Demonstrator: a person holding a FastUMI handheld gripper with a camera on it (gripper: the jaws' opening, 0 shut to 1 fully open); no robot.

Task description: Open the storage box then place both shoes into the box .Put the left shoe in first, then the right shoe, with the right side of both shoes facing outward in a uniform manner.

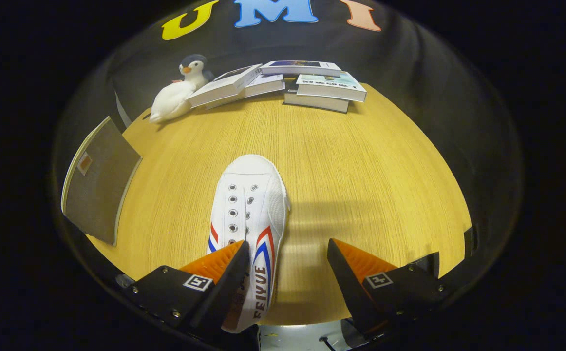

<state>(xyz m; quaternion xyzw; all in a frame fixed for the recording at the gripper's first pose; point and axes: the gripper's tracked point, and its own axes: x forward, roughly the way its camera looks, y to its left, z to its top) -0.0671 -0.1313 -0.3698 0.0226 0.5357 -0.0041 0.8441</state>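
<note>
A white canvas shoe point(251, 195) with red and blue side stripes lies on the wooden table point(370, 165), toe pointing away from me. My gripper point(289, 246) is open over the shoe's heel end. One finger point(219, 265) sits over the shoe's opening and the other finger point(356, 263) stands apart from the shoe over bare table. The shoe's striped side wall lies between them, close to the first finger. Off to the left of the shoe, at the table's edge, is a grey panel of the storage box point(98, 195), tilted, with a pale rim.
Several books point(312, 85) are stacked along the far edge of the table. A penguin plush point(178, 92) lies beside them on the left. Bare wood stretches ahead and to the right of the shoe.
</note>
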